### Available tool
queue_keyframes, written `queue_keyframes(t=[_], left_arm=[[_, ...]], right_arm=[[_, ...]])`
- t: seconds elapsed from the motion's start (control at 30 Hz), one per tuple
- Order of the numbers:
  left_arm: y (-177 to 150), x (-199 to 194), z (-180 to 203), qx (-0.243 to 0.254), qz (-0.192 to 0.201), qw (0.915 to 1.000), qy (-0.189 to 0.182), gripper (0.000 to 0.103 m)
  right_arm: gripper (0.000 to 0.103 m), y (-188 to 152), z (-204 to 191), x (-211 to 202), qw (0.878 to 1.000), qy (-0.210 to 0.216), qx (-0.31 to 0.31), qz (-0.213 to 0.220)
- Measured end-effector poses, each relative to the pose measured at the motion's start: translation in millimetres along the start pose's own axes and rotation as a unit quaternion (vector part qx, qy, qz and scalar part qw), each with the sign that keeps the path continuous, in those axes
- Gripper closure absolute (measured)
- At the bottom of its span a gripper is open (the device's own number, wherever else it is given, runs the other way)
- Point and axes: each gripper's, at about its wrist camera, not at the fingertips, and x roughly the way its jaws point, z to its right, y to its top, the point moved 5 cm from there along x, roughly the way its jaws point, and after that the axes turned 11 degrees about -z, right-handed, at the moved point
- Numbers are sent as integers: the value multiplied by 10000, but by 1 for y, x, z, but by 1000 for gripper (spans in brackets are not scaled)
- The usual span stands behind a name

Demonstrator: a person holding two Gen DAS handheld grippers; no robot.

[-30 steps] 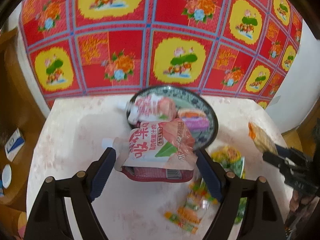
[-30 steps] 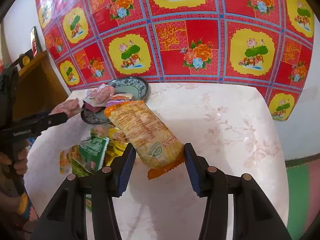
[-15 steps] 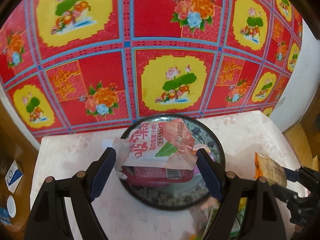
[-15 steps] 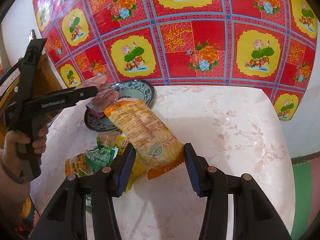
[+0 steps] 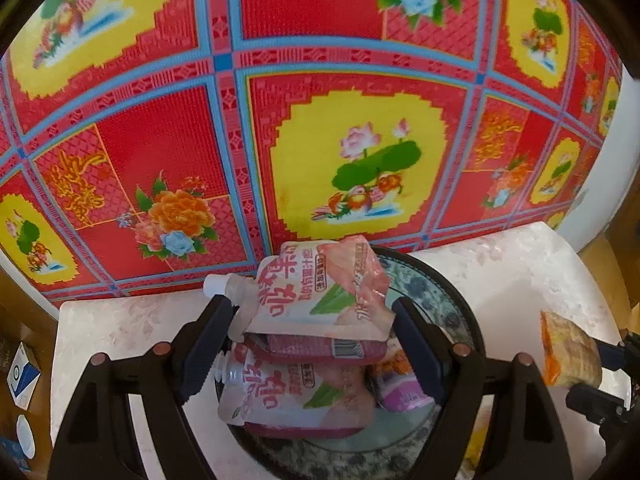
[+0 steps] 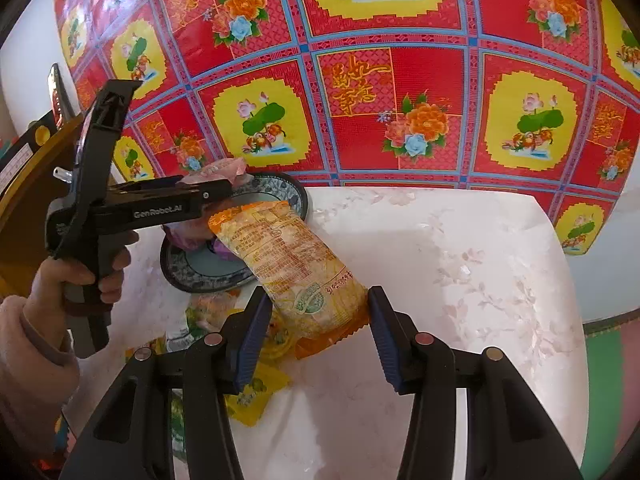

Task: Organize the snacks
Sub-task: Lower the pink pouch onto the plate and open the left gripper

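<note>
Left claw point(image 5: 314, 344) clamped on pink spout pouch point(image 5: 316, 288), held just above the blue-patterned plate point(image 5: 448, 300) w/ a matching pouch point(image 5: 296, 396) already in it, prob. to stack like w/ like. Right claw point(image 6: 318, 330) pinching orange snack pack point(image 6: 288, 256) by its tail end, raised over the bench point(image 6: 460, 248) beside the plate, apparently queued for the same spot; loose packets point(image 6: 256, 396) left lying on bench below.

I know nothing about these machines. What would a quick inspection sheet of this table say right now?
Surface: pale marbled table.
Job's things: pink pouch held over blue patterned plate, where a similar pouch lies; orange packet held off the table.
Clutter: loose yellow and green packets near the front edge.
Grippers: left gripper shut on pink pouch; right gripper shut on orange packet.
Cables: nothing seen.
Surroundings: red floral cloth behind.
</note>
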Motion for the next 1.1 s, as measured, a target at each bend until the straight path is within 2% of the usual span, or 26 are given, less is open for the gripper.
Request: queue_keyframes(t=[0.1, 0.23, 0.47, 0.77, 1.1], left_arm=[[1, 3, -2, -21, 23, 10000, 26, 18], [-2, 4, -3, -109, 34, 9998, -137, 18], [-9, -2, -14, -151, 80, 9993, -319, 18], [-7, -7, -24, -181, 107, 9988, -450, 18], [0, 9, -24, -231, 60, 9986, -462, 18]], right_arm=[[53, 9, -1, 7, 10000, -54, -16, -47], [53, 23, -5, 17, 9996, -248, -93, -101], [53, 55, -20, 45, 9969, -562, -513, -224], [53, 72, -30, 80, 9915, -629, -1027, -501], [53, 90, -46, 97, 9872, -545, -1406, -515]])
